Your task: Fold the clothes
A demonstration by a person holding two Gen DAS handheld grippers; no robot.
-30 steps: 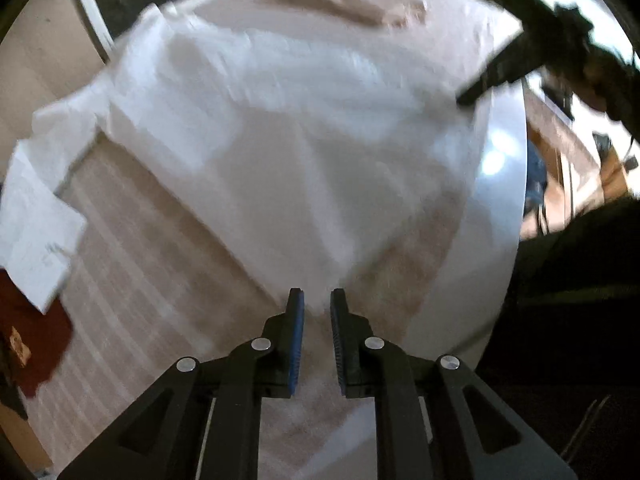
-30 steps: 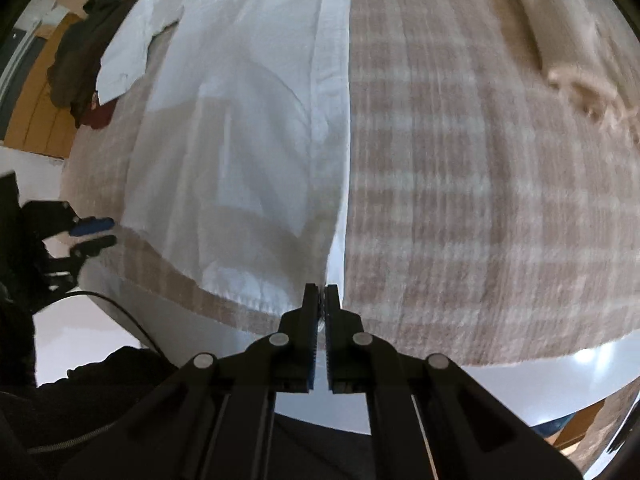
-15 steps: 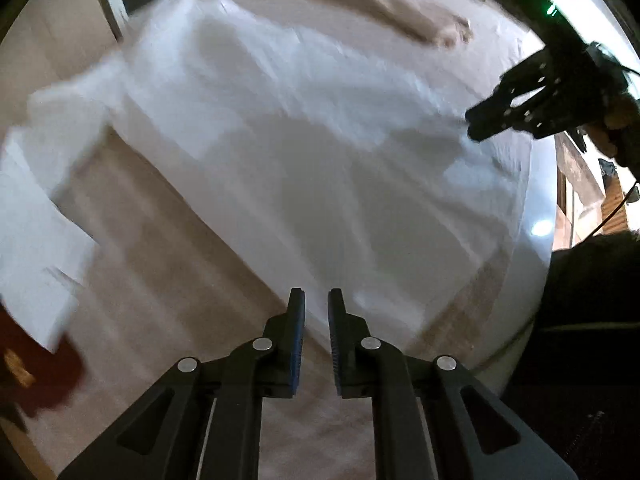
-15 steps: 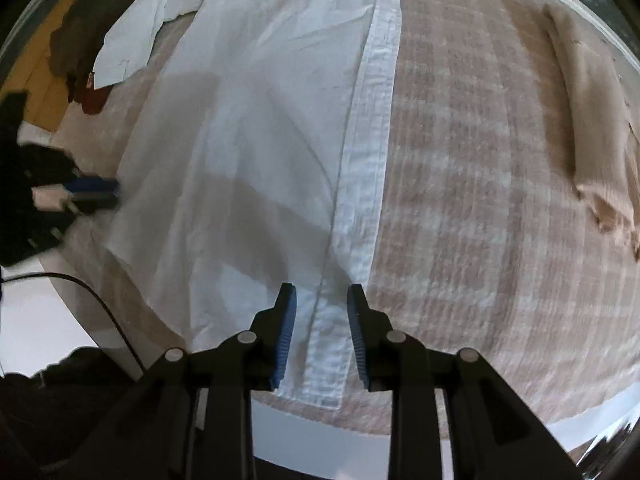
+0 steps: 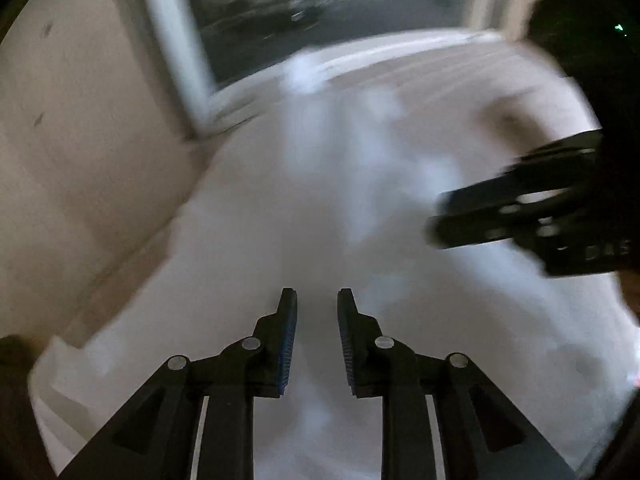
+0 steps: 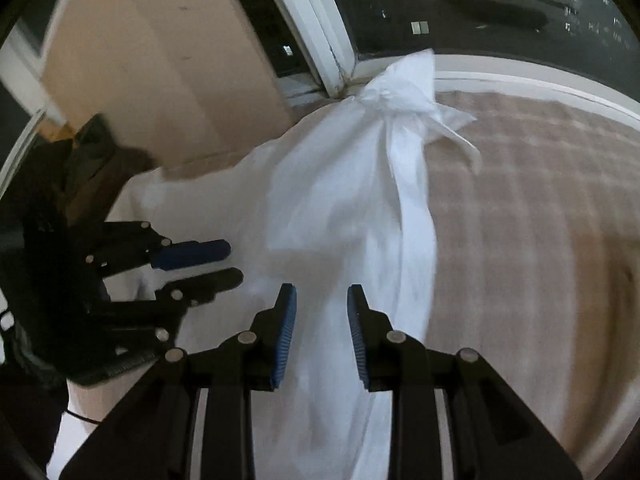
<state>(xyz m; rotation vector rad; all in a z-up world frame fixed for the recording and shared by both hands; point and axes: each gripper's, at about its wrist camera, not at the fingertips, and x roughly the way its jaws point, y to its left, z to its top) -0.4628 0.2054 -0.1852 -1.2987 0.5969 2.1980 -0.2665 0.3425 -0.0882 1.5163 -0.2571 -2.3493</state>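
Observation:
A white shirt (image 6: 340, 200) lies spread on a beige plaid tablecloth (image 6: 540, 220), its collar end bunched near the window corner. It fills the blurred left wrist view (image 5: 320, 220). My right gripper (image 6: 322, 300) is open and empty just above the shirt's front edge. My left gripper (image 5: 317, 304) is open and empty over the shirt. The left gripper shows at the left of the right wrist view (image 6: 224, 264), its fingers apart. The right gripper shows at the right of the left wrist view (image 5: 440, 220).
A window with a white frame (image 6: 320, 40) runs behind the table. A beige wall (image 6: 160, 80) stands at the left. Dark clothes (image 6: 96, 152) are piled at the far left.
My right gripper opened and let go of the shirt's hem. Both grippers tilted up and moved forward over the shirt toward the window. The left jaws widened a little.

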